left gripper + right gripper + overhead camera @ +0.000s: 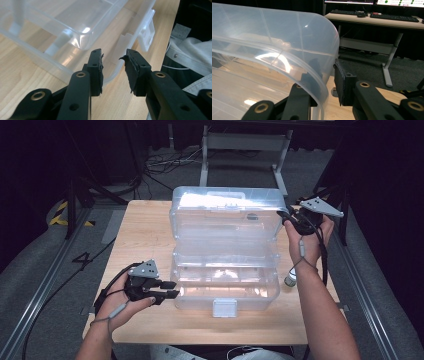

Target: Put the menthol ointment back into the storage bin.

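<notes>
Wooden table (140,227) bears a clear plastic box (225,285), lid (227,215) raised, right tool (289,220) pinching its corner; left tool (172,289) spread.

Bright light falls from above onto the pale wooden tabletop (145,227), while the room around it stays very dark. White glare shines on the clear plastic box (225,200) and washes out its lid. Both tool views look soft and a bit blurry up close.

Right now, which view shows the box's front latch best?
The high view: the white latch faces the camera on the clear box. The left gripper view catches it side-on beyond the tongs. The right gripper view shows the lid.
</notes>
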A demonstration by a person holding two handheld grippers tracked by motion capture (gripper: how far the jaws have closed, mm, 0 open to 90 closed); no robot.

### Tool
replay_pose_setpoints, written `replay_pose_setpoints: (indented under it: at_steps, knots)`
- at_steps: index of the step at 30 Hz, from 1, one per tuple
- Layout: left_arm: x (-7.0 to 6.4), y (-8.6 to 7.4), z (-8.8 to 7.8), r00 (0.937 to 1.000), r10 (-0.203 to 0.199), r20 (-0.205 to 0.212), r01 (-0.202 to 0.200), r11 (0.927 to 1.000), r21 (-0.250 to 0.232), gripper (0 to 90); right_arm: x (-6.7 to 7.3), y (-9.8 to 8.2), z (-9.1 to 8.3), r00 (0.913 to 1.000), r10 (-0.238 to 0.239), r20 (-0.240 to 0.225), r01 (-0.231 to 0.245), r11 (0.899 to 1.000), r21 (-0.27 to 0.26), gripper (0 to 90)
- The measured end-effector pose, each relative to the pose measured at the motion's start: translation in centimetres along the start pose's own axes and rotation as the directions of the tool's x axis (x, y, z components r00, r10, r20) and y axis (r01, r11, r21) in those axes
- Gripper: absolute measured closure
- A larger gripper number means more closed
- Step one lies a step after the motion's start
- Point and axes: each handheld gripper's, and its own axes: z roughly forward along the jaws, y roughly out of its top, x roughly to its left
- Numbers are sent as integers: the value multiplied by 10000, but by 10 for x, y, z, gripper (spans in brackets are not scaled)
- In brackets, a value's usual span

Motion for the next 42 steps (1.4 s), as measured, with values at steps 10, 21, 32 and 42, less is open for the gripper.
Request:
replay_pose_setpoints:
  at_steps: [10, 21, 32, 42]
  knots:
    - [2, -2, 17, 9993, -4, 370, -13, 9990, 453, 655, -2, 1, 4, 9999, 127, -66, -127, 9999, -10, 750]
    - [2, -3, 32, 9974, 190, 691, -219, 9989, 415, 646, -5, 4, 10, 9996, 194, -196, -191, 9997, 152, 745]
    - [2, -3, 52, 9937, 570, 960, -623, 9966, 538, 675, -8, 6, 16, 9997, 138, -192, -133, 9996, 242, 746]
    - [1, -5, 65, 9885, 937, 1185, -987, 9944, 375, 732, -11, 7, 22, 9997, 153, -198, -148, 9996, 251, 751]
